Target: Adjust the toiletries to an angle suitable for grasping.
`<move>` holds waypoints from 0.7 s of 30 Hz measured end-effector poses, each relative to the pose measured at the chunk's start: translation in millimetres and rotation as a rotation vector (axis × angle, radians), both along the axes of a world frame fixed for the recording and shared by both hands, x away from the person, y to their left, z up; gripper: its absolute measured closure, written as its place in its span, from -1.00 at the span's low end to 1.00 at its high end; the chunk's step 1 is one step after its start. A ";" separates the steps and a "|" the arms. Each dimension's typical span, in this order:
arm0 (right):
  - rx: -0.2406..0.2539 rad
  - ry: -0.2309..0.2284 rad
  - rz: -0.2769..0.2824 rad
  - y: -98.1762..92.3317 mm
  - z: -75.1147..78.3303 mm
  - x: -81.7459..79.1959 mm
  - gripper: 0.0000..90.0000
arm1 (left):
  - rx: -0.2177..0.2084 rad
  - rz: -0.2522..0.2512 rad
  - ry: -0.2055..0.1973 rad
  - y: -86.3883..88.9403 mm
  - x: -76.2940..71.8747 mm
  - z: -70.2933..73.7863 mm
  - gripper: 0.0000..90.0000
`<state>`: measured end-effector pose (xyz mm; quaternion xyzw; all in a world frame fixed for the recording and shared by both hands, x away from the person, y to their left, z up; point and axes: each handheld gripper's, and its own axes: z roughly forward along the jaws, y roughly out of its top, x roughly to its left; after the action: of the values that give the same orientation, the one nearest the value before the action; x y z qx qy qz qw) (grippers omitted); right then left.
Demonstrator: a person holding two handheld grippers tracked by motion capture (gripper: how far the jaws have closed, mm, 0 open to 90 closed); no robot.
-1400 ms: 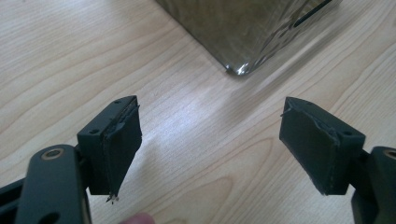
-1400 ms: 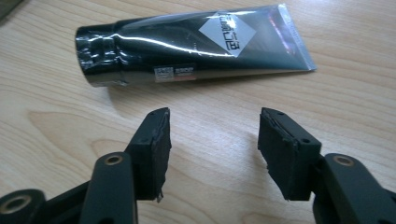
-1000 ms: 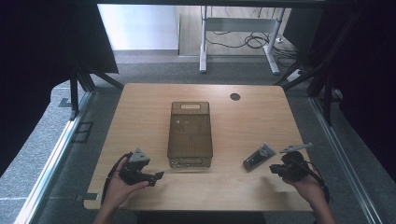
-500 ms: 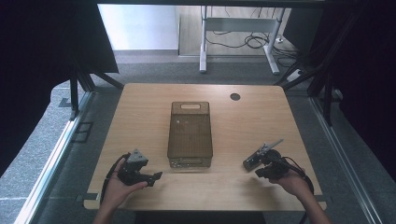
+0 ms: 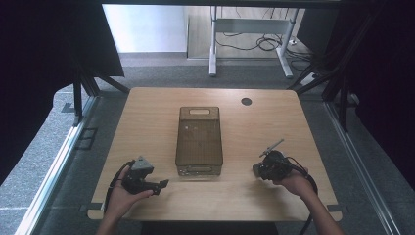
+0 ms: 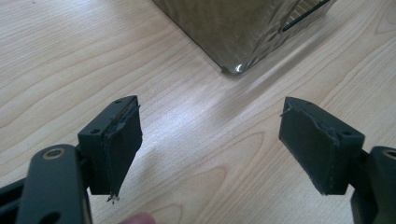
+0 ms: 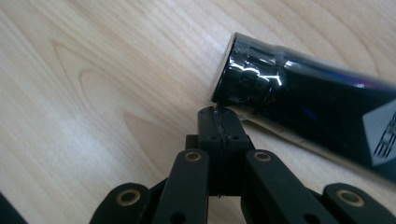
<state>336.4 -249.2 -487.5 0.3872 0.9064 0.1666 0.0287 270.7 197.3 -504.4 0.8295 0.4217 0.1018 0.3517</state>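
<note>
Nothing has yet been placed in the smoky translucent bin [image 5: 199, 139]: the black tube [image 7: 322, 112] lies ungrasped on the table [image 5: 147, 112] to its right, touched by the right gripper [image 7: 218, 122], fingers pressed together, while the left gripper [image 6: 210, 140] is held wide, empty, near its front-left corner.

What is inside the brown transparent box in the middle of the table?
The brown box looks empty from the high view: only its dotted floor shows through the open top. Small items near the front wall could be hidden by the tinted plastic.

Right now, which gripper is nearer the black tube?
Right. The right gripper, jaws shut, sits at the black tube cap; the left gripper, open, lies across the brown bin.
</note>
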 end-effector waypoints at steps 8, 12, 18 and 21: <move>0.003 0.005 -0.039 7.0 -2.2 14.3 1.00 | 0.002 -0.010 -0.003 -2.4 -0.9 0.6 -0.52; 0.003 0.008 -0.050 11.1 -6.0 21.0 1.00 | 0.002 -0.008 -0.002 -1.9 -1.0 0.5 -0.52; 0.013 0.009 -0.069 14.1 -5.6 32.7 1.00 | -0.003 0.001 -0.004 1.2 -0.7 1.3 -0.52; 0.017 0.000 -0.081 14.3 -2.7 37.5 1.00 | -0.003 0.003 -0.005 1.5 -0.6 1.3 -0.52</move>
<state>373.9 -234.9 -490.3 0.4239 0.8885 0.1730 0.0319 270.1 198.8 -503.1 0.8280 0.4224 0.1039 0.3538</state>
